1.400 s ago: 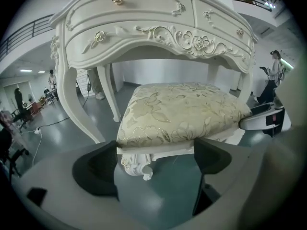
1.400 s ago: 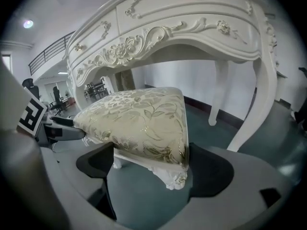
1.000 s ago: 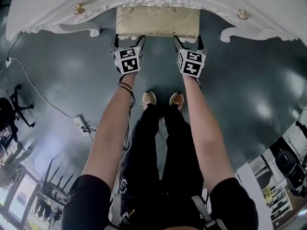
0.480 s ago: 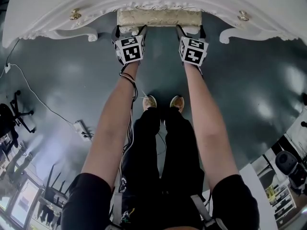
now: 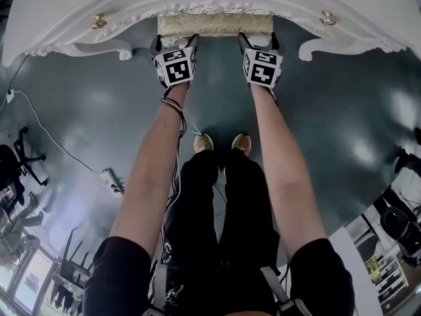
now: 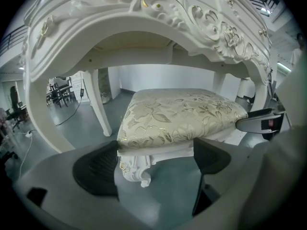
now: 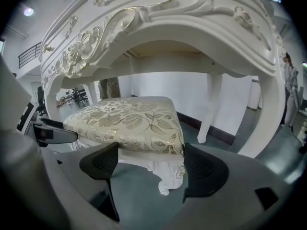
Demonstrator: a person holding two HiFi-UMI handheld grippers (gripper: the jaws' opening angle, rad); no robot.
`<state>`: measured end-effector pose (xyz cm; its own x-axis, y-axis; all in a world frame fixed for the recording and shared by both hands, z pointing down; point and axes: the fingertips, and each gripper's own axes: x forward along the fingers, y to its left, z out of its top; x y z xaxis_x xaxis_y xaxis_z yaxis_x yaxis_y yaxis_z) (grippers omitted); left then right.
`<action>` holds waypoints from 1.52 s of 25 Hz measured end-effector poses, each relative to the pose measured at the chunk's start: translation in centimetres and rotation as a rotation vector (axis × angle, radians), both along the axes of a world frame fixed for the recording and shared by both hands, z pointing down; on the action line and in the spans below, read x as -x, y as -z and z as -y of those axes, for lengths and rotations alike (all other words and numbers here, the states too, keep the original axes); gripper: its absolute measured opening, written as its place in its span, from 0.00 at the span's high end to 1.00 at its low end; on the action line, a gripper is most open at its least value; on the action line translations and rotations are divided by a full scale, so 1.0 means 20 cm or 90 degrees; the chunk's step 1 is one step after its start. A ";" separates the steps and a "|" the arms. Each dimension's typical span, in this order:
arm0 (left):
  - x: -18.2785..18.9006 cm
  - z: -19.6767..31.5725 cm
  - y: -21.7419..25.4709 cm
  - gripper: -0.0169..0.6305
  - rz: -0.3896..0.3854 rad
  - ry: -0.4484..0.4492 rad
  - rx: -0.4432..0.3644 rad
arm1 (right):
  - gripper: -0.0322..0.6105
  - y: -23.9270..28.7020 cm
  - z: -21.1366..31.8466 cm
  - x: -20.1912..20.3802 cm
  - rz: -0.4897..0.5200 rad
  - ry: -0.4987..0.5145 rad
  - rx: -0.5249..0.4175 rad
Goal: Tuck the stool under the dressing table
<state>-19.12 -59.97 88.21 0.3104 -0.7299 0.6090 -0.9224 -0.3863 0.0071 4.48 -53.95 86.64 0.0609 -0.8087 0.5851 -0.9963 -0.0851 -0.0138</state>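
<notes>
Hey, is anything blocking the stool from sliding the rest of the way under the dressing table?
Nothing visible does. The floor beyond the stool, between the legs of the dressing table, is bare.

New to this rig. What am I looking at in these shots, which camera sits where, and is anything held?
No robot here: a person holds a two-jaw gripper in each hand. The head view looks steeply down from a camera on the person's head to the left gripper and right gripper. The other two views come from a camera on each gripper, looking along its jaws. On the dark floor stands a white dressing table with a stool mostly under it. Each gripper is shut on a front corner of the stool's seat; the right one's jaws have just been closing on it.
</notes>
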 end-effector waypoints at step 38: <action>0.04 -1.28 3.50 0.47 -0.159 -0.309 -0.366 | 0.42 3.39 -1.09 0.66 -0.029 0.273 -0.350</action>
<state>-19.88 -34.35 18.21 0.7525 -0.6568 0.0483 -0.6471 -0.7511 -0.1310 -8.63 -32.20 18.83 -0.3151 -0.9450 0.0882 -0.9411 0.3231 0.1001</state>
